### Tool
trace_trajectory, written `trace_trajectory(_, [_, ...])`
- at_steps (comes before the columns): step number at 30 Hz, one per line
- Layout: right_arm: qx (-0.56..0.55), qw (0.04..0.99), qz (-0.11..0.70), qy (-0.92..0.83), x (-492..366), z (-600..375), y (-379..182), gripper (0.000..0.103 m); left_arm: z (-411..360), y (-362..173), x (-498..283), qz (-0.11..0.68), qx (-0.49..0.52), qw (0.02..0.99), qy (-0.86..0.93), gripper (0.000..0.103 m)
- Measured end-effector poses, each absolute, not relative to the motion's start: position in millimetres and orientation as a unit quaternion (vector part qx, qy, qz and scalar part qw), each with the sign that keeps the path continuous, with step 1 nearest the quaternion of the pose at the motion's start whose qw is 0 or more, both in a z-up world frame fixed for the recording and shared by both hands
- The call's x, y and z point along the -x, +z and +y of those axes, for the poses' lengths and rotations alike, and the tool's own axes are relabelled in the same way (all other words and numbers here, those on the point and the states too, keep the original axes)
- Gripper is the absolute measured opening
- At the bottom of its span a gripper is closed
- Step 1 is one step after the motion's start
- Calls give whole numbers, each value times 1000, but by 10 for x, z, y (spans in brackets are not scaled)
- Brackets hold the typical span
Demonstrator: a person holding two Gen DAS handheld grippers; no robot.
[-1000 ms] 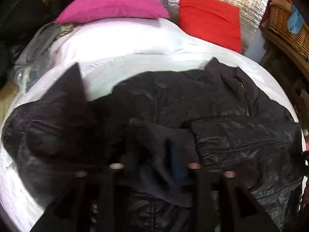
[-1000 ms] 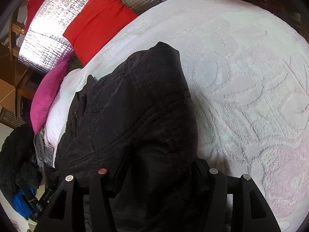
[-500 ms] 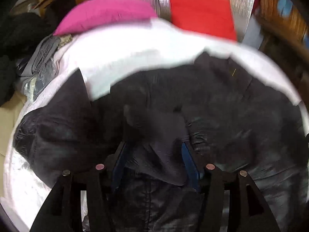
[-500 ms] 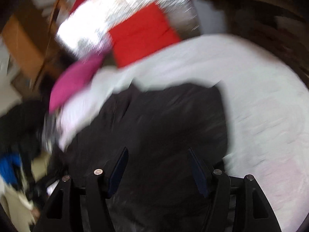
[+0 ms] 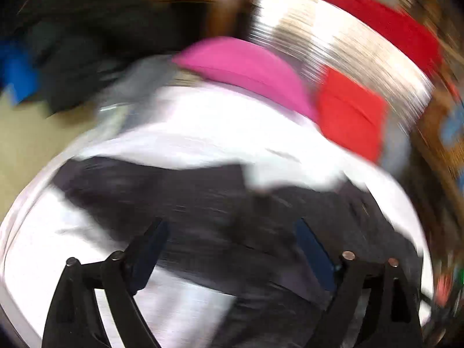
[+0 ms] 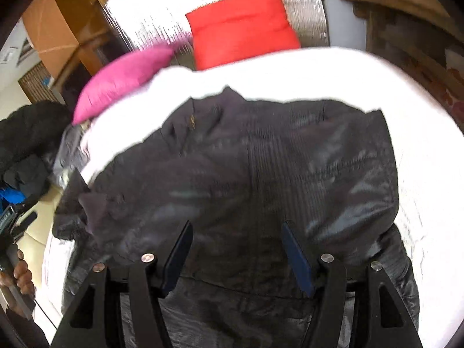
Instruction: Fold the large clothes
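A large black quilted jacket (image 6: 261, 168) lies spread on a white bedspread (image 6: 319, 72), its collar and zip toward the pillows. My right gripper (image 6: 236, 229) is open and empty just above the jacket's lower part. In the blurred left wrist view the jacket (image 5: 203, 203) stretches across the bed, a sleeve reaching left. My left gripper (image 5: 232, 232) is open, jaws wide apart, with nothing between them, over the jacket.
A pink pillow (image 6: 124, 78) and a red pillow (image 6: 240, 29) lie at the head of the bed against a silver foil panel (image 6: 162, 20). Dark clothes (image 6: 26, 139) are piled left of the bed. A hand (image 6: 20, 272) shows at the left edge.
Both grippers have opened and let go of the jacket folds they held. The left camera has swung left and up; the right one has pulled back over the jacket.
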State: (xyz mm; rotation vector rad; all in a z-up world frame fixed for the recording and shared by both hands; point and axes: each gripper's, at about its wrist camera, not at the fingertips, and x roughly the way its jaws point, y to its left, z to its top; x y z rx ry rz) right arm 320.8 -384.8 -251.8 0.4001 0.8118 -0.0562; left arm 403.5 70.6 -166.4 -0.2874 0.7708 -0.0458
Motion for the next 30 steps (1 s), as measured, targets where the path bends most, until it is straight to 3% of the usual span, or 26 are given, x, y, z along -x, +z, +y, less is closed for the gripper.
trace_trajectory(8, [-189,906,377,-24,-3244,-3765,-2504,68,2367,-2400,-4121,397,359,834,134,90])
trace_trajectory(19, [-167,903,395,-22,-3366,-3660,-2614,68,2657,-2807,-4403,392,416,814,106,88])
trace_trajectory(26, [-168,900,401,-30,-3359,-3701,-2635,68,2655,-2963,-4598,413,402,810,104,20])
trace_trajectory(27, [-171,900,399,-31,-3346,-3725,-2625,68,2647,-2957,-4597,413,397,812,109,12])
trace_trajectory(30, [-178,901,393,-36,-3308,-3776,-2593,68,2580,-2767,-4533,394,383,828,110,8])
